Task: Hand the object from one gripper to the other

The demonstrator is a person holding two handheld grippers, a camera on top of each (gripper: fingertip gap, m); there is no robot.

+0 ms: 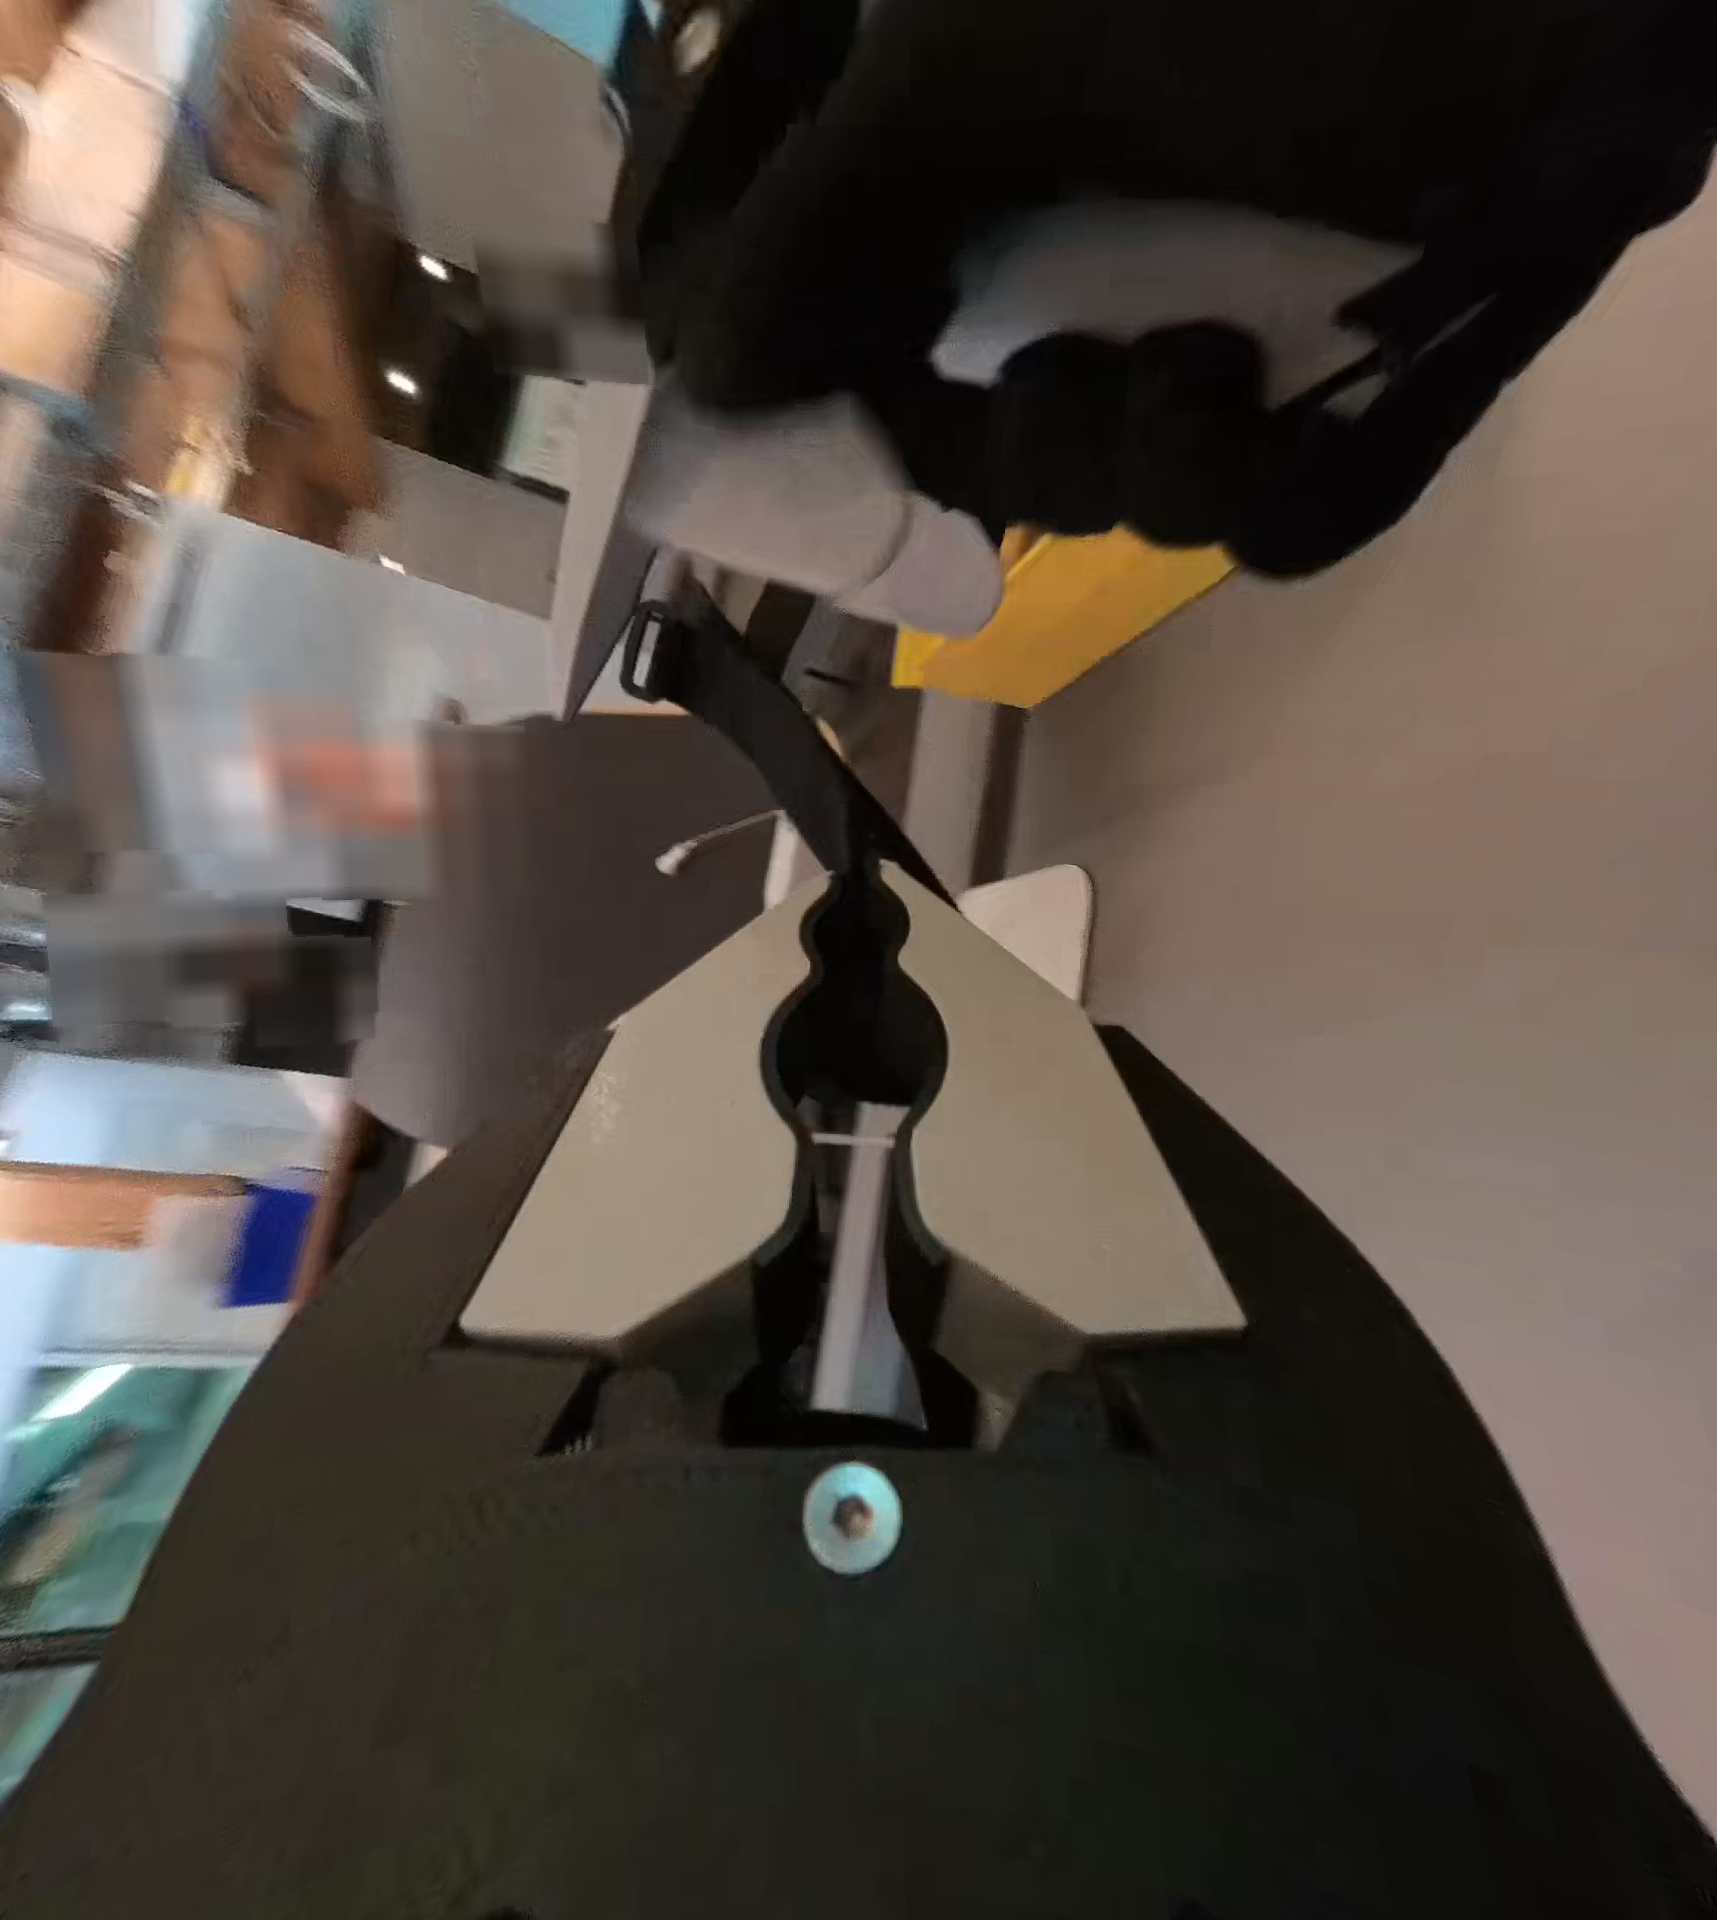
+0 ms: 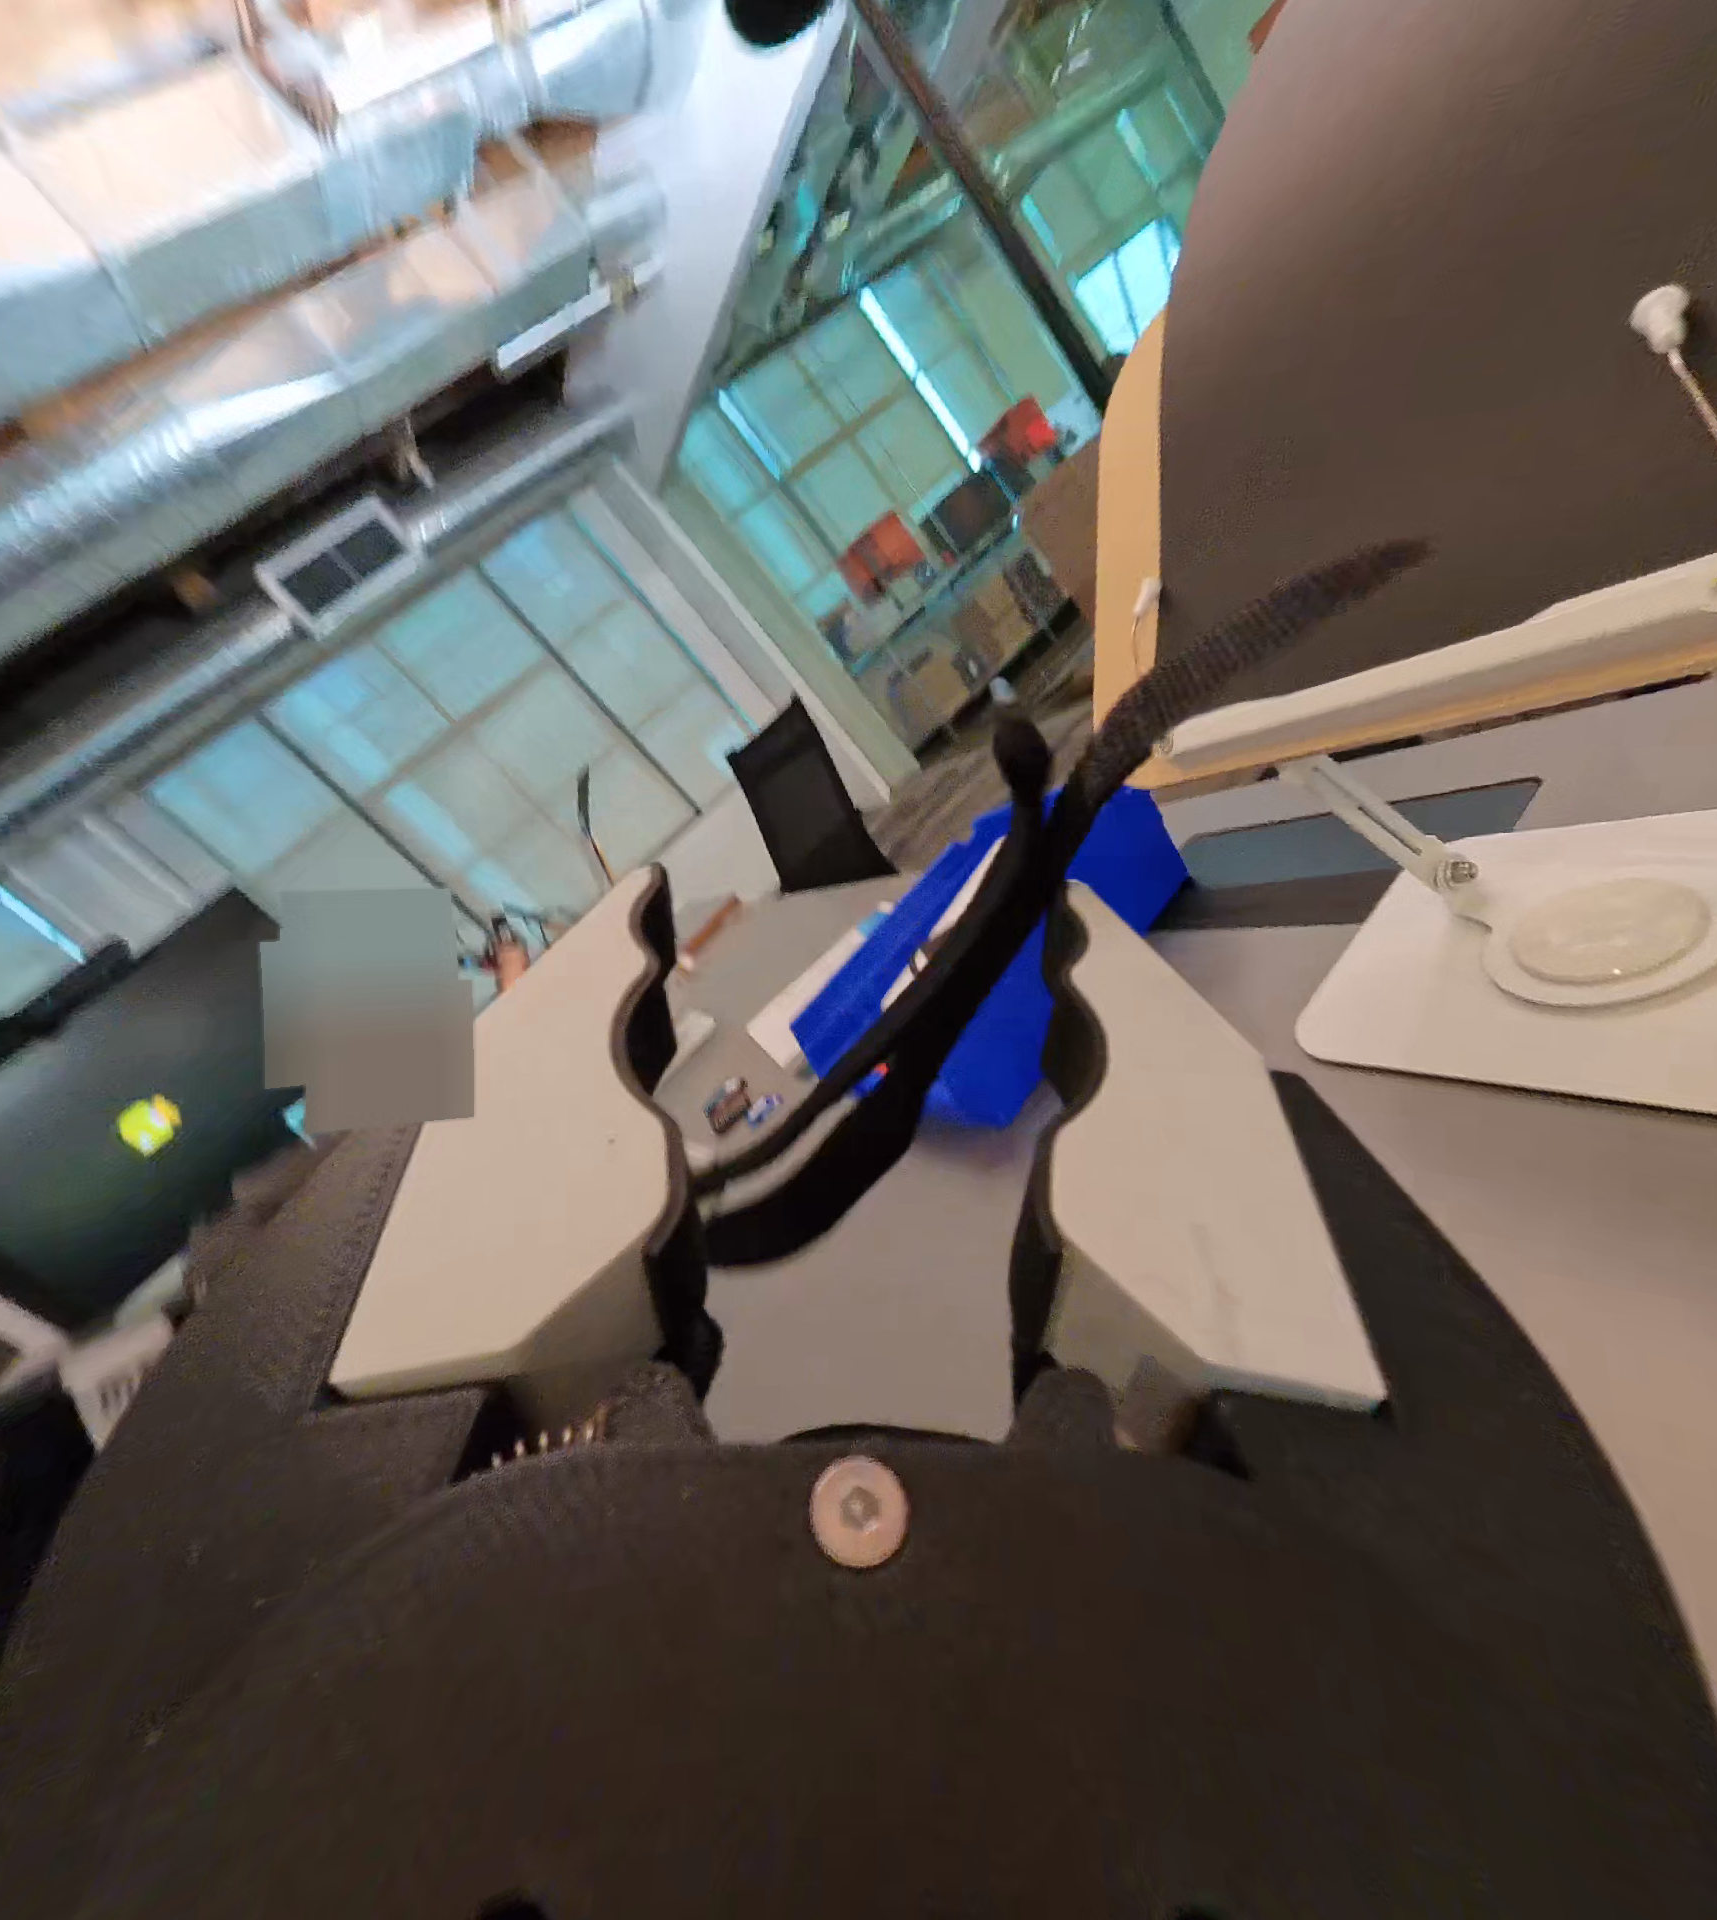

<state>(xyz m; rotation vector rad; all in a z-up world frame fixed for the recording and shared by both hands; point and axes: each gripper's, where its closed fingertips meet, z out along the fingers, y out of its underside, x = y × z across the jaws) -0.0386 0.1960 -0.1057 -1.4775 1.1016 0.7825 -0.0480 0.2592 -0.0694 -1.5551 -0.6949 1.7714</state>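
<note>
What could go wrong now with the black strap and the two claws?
1. The left claw pinches only the strap near one end, so a tug might pull it free.
2. The right claw is open with the strap lying loose between its fingers; if the left lets go first, it could drop onto the table.

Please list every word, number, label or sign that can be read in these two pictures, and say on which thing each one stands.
No text can be read in either view.
White label on the blue box: too small and blurred.
Yellow sticker on the dark screen: blurred.
Paper sheet, left wrist view: blurred.
</note>
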